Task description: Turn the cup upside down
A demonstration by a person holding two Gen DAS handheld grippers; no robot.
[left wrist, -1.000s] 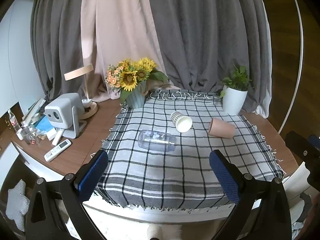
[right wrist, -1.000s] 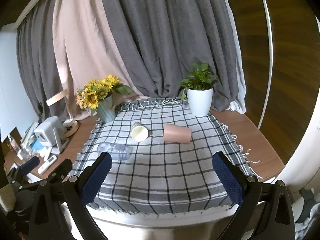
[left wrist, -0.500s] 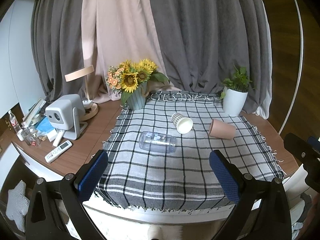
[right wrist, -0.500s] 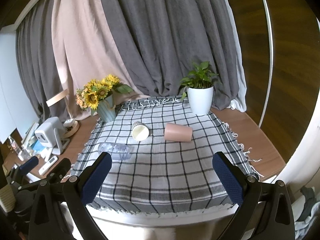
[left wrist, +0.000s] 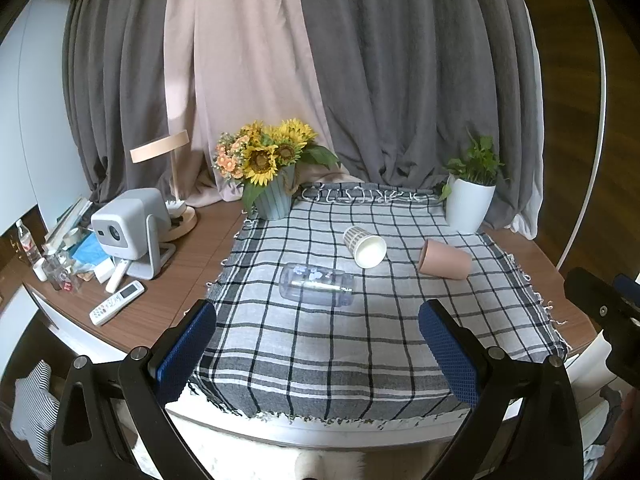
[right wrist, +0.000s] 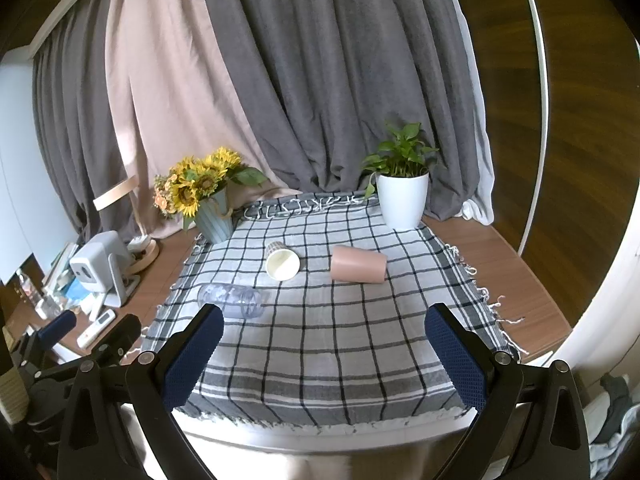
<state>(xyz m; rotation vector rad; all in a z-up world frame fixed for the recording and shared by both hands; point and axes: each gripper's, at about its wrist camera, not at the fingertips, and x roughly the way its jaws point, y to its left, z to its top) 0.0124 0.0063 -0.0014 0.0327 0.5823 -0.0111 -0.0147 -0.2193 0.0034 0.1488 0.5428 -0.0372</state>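
Both the left tongs (left wrist: 316, 344) and the right tongs (right wrist: 324, 350) are spread wide and released, grasping nothing, near the front edge of the tabletop (left wrist: 188, 252). Well beyond them, three cups lie on their sides on a checked cloth (left wrist: 360, 344): a clear cup (left wrist: 316, 284), a paper cup (left wrist: 365, 241) and a pink cup (left wrist: 444, 259). Grey and beige curtains (left wrist: 360, 80) hang behind. No writing is legible.

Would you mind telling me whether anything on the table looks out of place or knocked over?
Yes: three cups lie on their sides on the checked cloth. The clear cup is nearest, the paper cup has its mouth toward the cameras, and the pink cup lies to its right. Nothing looks spilled or damaged.
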